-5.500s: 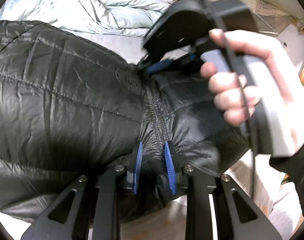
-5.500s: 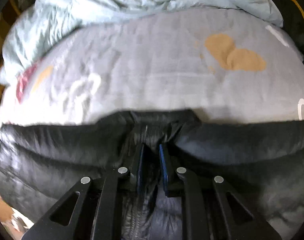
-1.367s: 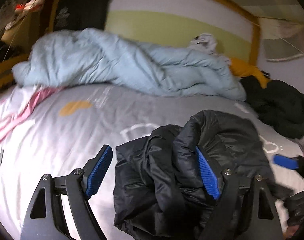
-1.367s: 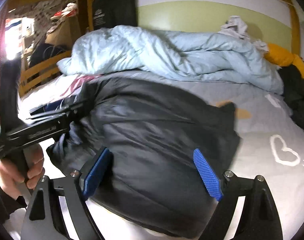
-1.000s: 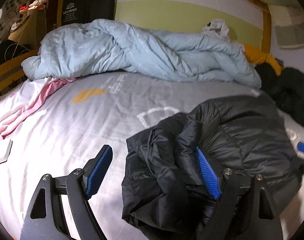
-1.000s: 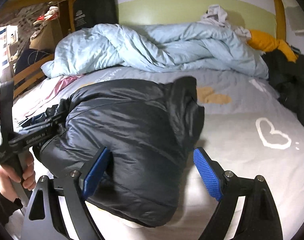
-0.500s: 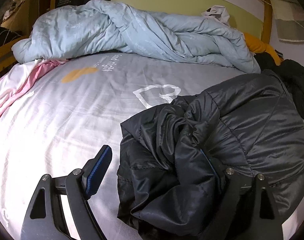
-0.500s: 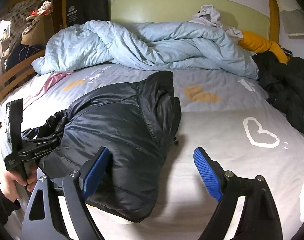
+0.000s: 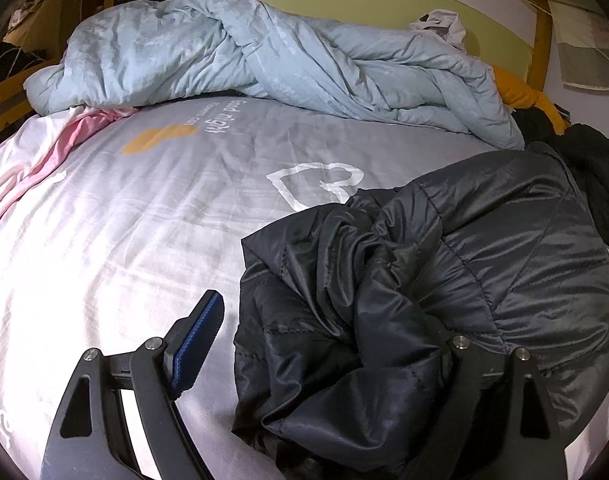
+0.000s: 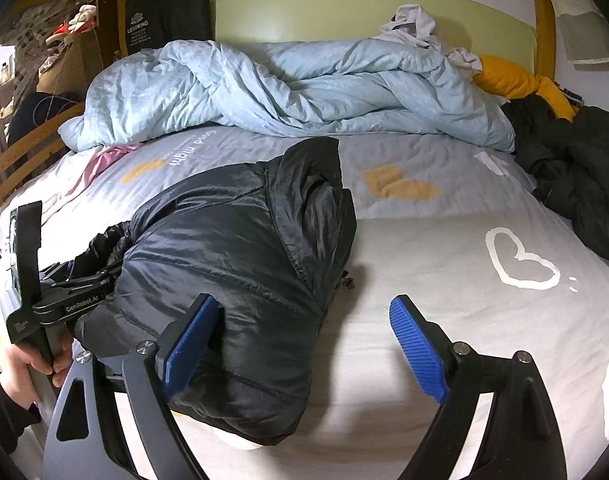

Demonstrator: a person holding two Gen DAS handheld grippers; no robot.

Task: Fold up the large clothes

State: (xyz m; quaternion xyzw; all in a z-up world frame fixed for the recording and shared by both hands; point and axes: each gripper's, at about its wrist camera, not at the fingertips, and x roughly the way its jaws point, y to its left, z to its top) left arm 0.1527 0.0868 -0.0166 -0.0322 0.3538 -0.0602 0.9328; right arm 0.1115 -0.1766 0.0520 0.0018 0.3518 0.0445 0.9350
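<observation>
Broadly, bed carries rumpled blue duvet along head edge. Black puffer jacket lies bunched near foot edge. Left claw spread wide, astride jacket folds, not pinching. Right claw released, jacket beside one finger.

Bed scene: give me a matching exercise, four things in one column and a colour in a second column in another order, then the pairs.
Things:
1. puffer jacket
2. crumpled duvet
3. heart outline on the sheet
4. garment at the headboard's right end

Colours:
A. white
B. mustard yellow
C. black
D. light blue

Pairs: 1-C, 2-D, 3-A, 4-B
</observation>
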